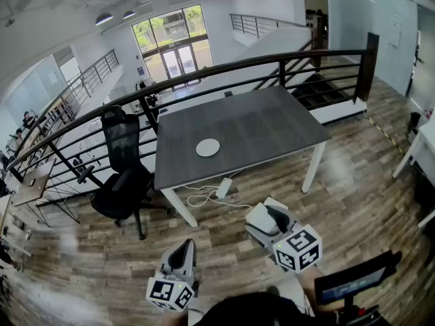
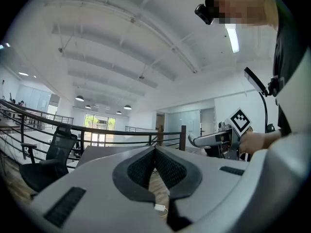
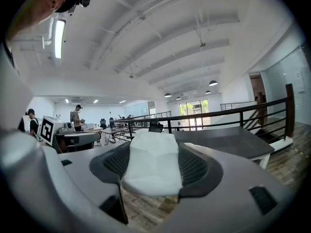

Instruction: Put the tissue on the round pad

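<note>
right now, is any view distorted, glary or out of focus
Head view: fisheye bows the railing and the corners go dark. Left gripper view: the ceiling light strip glares white. Right gripper view: the tissue, close to the lens, looks slightly soft.

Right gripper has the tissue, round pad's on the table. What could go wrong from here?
The tissue is soft and only pinched between the right gripper's jaws; it may sag or slip on the way.
A power strip and loose cable lie on the floor by the table's near edge: a trip risk.
The round pad is small, so the tissue could land partly off it.
</note>
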A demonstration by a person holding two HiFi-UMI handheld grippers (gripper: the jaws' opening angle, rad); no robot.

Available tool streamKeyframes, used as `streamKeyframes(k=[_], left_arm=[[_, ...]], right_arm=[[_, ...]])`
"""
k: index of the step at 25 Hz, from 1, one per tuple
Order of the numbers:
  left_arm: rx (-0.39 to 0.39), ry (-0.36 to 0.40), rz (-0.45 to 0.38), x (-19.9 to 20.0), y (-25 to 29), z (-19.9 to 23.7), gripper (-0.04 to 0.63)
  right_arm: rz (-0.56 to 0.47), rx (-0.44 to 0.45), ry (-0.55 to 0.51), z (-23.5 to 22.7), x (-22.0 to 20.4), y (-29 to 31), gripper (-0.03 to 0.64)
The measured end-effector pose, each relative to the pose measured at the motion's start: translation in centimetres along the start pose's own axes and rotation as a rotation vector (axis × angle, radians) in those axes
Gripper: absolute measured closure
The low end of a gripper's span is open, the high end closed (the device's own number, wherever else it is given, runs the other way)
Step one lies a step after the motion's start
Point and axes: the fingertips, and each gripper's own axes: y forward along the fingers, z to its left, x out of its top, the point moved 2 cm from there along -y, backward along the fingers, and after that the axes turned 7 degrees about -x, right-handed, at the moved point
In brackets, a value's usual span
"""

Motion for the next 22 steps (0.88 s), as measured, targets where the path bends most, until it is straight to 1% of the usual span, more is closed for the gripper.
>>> streamKeyframes(k=[7,16,22], left_arm=[[-0.004,-0.006,0.006,-0.1,-0.4,0.0,0.592],[0.004,-0.010,0.006,-0.4,-1.7,0.9,0.592],[-0.013,-0.011,0.002,-0.6,-2.4,2.2,0.592]], right_arm=[[-0.014,0.019,0.013,1.1,0.6,0.2,0.299],[-0.034,-0.005,0.019,1.9,0.6,0.4,0.299],[-0.032,-0.023,0.012,3.2,0.8,1.1,0.299]])
